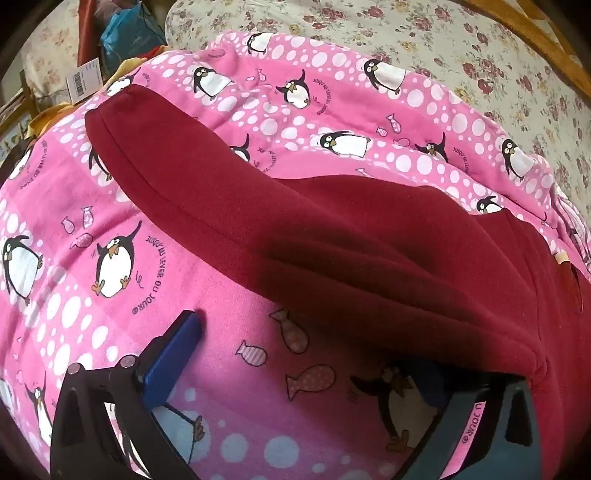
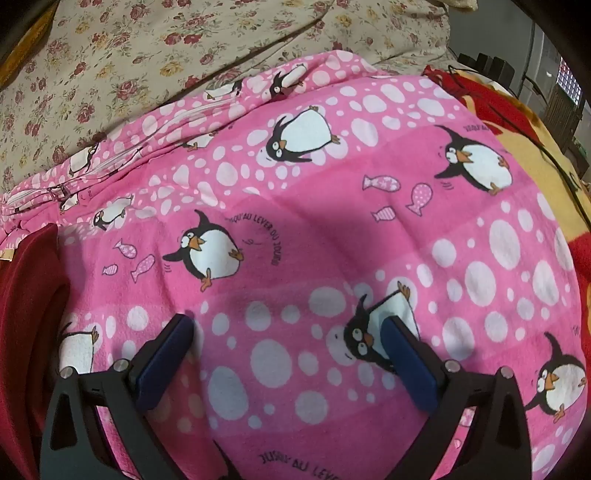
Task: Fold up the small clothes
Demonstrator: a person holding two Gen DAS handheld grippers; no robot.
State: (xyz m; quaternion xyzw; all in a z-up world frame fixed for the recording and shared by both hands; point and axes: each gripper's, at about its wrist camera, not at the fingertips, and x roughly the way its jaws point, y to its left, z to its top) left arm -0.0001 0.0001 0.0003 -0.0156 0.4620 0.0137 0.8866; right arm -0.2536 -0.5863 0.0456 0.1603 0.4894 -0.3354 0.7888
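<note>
A dark red fleece garment [image 1: 332, 236] lies across a pink penguin-print blanket [image 1: 110, 206]; one sleeve or leg stretches to the upper left. My left gripper [image 1: 325, 354] is open just above the blanket, with its left blue finger [image 1: 173, 358] showing; the garment's near edge drapes over the right finger and hides its tip. In the right wrist view my right gripper [image 2: 288, 328] is open and empty over the pink blanket [image 2: 314, 221], and only an edge of the red garment [image 2: 29, 295] shows at far left.
A floral bedsheet [image 1: 443, 44] lies beyond the blanket. A blue bag [image 1: 129, 33] and a barcode tag [image 1: 83, 79] sit at the far left. A red and yellow blanket [image 2: 517, 122] lies to the right, with dark furniture [image 2: 561, 99] behind it.
</note>
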